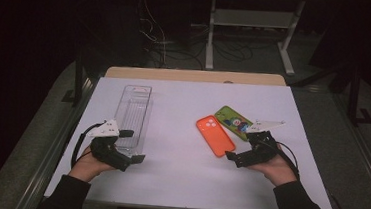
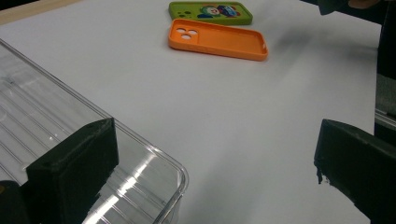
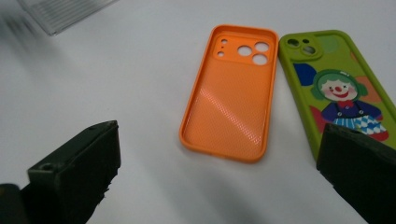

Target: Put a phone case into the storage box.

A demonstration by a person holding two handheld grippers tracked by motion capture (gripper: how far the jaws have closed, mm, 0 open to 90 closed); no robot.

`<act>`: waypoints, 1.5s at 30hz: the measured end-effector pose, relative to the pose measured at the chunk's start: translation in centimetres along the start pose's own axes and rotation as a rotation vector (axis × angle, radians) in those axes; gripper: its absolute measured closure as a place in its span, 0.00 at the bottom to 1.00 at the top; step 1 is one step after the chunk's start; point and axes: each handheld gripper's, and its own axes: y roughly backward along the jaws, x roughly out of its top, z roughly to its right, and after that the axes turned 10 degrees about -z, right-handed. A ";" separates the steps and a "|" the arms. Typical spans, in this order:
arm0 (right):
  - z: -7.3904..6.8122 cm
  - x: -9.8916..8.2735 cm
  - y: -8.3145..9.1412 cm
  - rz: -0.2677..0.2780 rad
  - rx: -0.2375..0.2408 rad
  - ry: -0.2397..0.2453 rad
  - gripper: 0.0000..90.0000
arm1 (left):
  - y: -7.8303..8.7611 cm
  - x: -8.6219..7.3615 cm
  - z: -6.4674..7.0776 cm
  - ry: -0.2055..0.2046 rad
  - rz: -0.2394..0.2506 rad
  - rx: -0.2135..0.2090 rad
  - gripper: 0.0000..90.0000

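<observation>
An orange phone case (image 1: 215,135) lies hollow side up right of the table's middle. A green phone case (image 1: 232,121) with a clown picture lies touching or almost touching its far right side. My right gripper (image 1: 243,146) is open just near-right of them, and in the right gripper view the orange case (image 3: 231,107) and the green case (image 3: 336,88) lie ahead of its wide-apart jaws (image 3: 217,172). My left gripper (image 1: 133,146) is open at the near end of a clear plastic tray (image 1: 132,113). One of its jaws stands over the tray's corner (image 2: 154,154).
The white table top (image 1: 177,179) has bare room between the tray and the cases and along the near edge. In the left gripper view the orange case (image 2: 219,39) and the green case (image 2: 210,11) lie far ahead. Desk legs and cables stand on the dark floor behind.
</observation>
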 end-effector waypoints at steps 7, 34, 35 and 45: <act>0.6 1.7 -0.7 0.002 0.000 -0.018 0.00 | 0.1 0.0 -0.1 -0.001 -0.002 0.000 0.00; 1.7 7.1 -6.0 -0.071 0.000 0.010 0.60 | -0.1 0.0 -0.1 0.015 0.022 -0.004 0.00; 1.6 7.4 -6.4 -0.080 0.000 0.011 0.65 | -0.1 0.0 -0.1 0.016 0.023 -0.004 0.00; 1.3 9.7 -9.7 -0.118 0.028 0.054 0.96 | -0.1 0.0 -0.2 0.016 0.024 -0.007 0.00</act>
